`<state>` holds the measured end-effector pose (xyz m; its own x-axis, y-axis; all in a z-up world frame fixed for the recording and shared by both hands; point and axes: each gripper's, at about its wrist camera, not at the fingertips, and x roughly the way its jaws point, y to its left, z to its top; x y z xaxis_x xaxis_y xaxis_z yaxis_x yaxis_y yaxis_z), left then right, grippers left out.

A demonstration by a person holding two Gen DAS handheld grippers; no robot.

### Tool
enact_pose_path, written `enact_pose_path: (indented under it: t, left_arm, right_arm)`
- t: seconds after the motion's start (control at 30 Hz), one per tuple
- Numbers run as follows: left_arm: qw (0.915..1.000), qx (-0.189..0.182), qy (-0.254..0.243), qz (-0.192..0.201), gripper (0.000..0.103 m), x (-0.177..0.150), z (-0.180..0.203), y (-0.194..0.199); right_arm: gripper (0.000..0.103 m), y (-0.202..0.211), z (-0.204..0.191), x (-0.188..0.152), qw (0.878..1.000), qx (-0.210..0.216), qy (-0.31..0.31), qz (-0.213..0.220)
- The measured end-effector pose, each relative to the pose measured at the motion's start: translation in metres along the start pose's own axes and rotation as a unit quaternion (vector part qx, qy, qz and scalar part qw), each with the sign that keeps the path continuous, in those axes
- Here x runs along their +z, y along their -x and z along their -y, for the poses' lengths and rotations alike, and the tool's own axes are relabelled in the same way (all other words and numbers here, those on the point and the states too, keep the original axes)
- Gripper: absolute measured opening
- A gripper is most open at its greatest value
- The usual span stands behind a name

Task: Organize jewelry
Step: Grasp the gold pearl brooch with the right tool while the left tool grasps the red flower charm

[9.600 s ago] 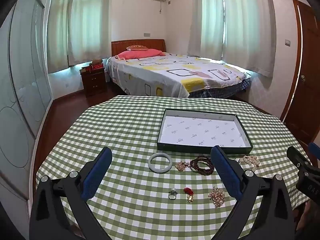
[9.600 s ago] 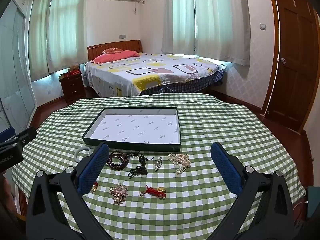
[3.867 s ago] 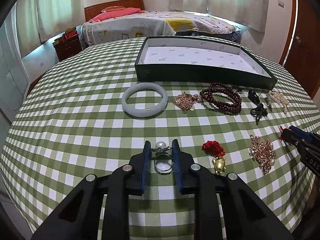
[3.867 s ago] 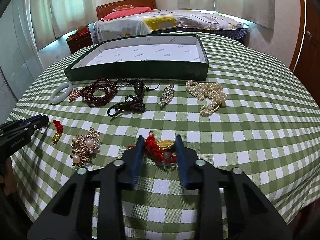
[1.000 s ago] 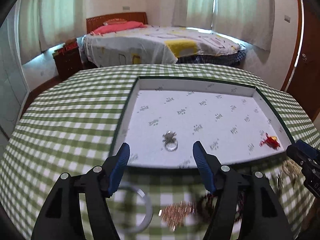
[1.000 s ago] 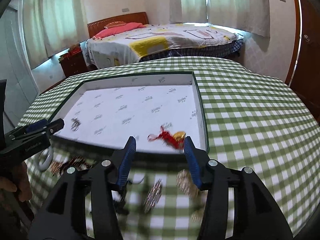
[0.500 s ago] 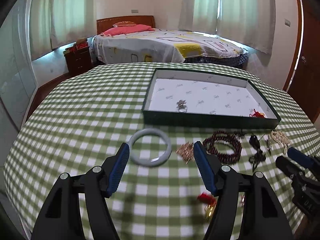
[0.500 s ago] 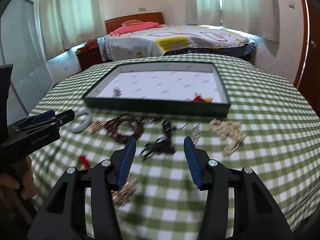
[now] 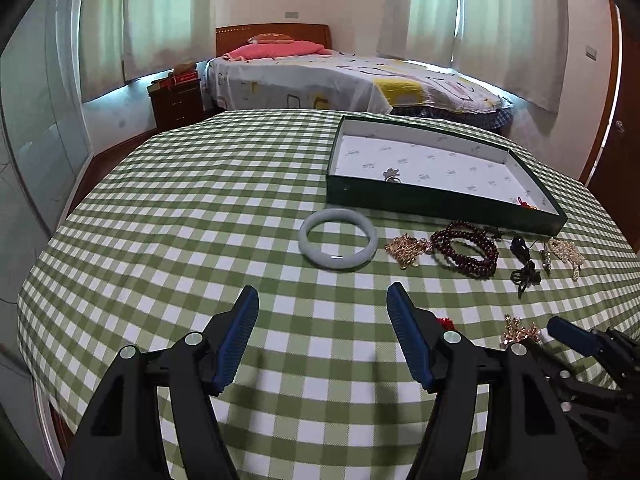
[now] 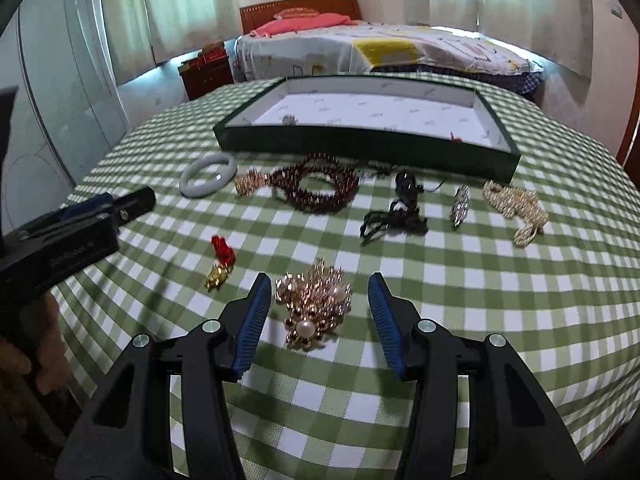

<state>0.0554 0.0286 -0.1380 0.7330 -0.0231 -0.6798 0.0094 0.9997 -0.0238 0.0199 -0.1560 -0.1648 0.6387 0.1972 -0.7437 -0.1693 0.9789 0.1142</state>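
Right gripper [image 10: 316, 300] spread, empty, straddling gold pearl brooch [image 10: 314, 304]; left gripper [image 9: 322, 308] spread, empty; smooth jade bangle [image 9: 338, 243] at 12 o'clock

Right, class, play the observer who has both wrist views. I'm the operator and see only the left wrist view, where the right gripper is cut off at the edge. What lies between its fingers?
Observer: A gold-and-pearl brooch lies on the checked cloth between the open fingers of the right gripper. The pads do not touch it.
Operator: Something red peeks out behind the left gripper. What is it?
Observer: A red-and-gold charm. It lies on the cloth to the left of the brooch, and nothing touches it.
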Motion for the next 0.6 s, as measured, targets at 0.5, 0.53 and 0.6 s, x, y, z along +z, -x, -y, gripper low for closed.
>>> enact_pose_path:
  t: [0.5, 0.53, 0.6]
  left_arm:
    - [0.9998, -0.001, -0.008, -0.016, 0.065, -0.0080, 0.0062, -0.0053]
    - [0.9998, -0.003, -0.009, -0.017, 0.065, -0.0084, 0.0069, -0.0056]
    - [0.9998, -0.005, -0.010, -0.018, 0.065, -0.0089, 0.0091, -0.0062]
  right_arm:
    - [0.033, -0.0037, -0.0008, -0.0039, 1.000, -0.015, 0.021, -0.007]
    - [0.033, -0.0031, 0.0007, -0.0036, 1.000, -0.014, 0.018, -0.006]
    - [0.033, -0.0018, 0.0029, -0.0030, 1.000, -0.014, 0.015, -0.004]
